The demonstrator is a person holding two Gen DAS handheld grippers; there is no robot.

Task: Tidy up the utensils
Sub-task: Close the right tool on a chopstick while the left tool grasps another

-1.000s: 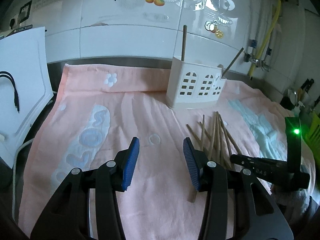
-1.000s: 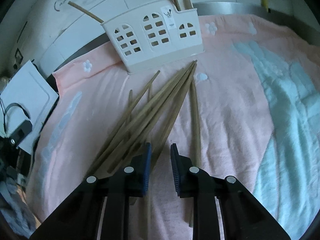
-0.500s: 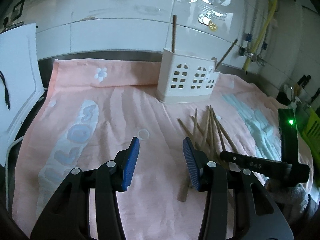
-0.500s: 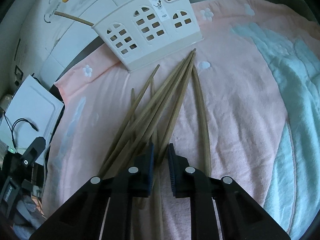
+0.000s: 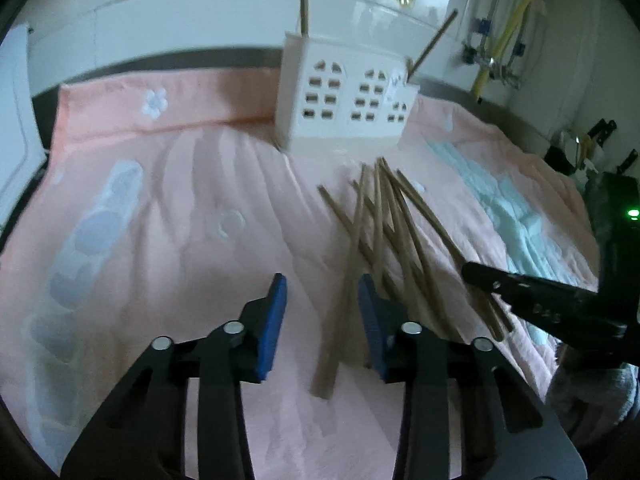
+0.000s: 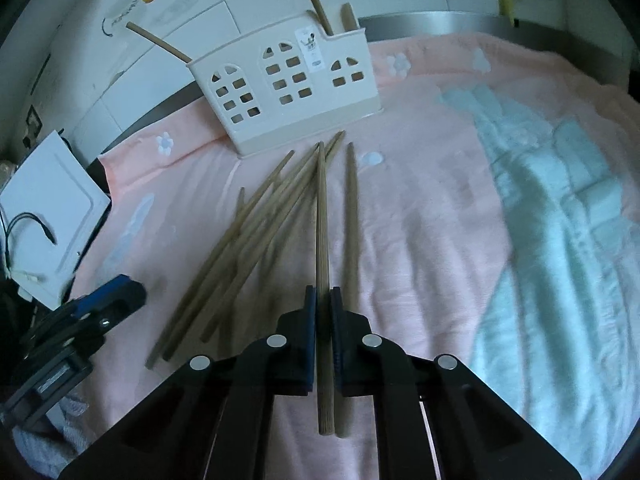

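Note:
Several wooden chopsticks (image 5: 394, 232) (image 6: 256, 236) lie fanned out on a pink towel (image 5: 168, 216) (image 6: 432, 208). Behind them stands a white holder with window cut-outs (image 5: 344, 108) (image 6: 288, 88), with a few chopsticks upright in it. My right gripper (image 6: 322, 294) is shut on one chopstick (image 6: 321, 216), which points straight toward the holder. My left gripper (image 5: 321, 284) hovers low over the pile's left edge, its jaws closing. One chopstick (image 5: 344, 292) lies between the blue pads, near the right one, and is not pinched. The right gripper's black finger (image 5: 520, 288) shows at the right.
A white board with a black cable (image 6: 44, 216) lies off the towel's left edge. A steel counter rim (image 6: 460, 24) and a tiled wall run behind the holder. A yellow pipe (image 5: 508, 20) hangs at the far right. The left gripper's blue pad (image 6: 116, 292) sits left of the pile.
My left gripper has dropped and moved in over the chopsticks, its jaws narrowing. My right gripper has closed onto one chopstick, which now lies straight along the fingers.

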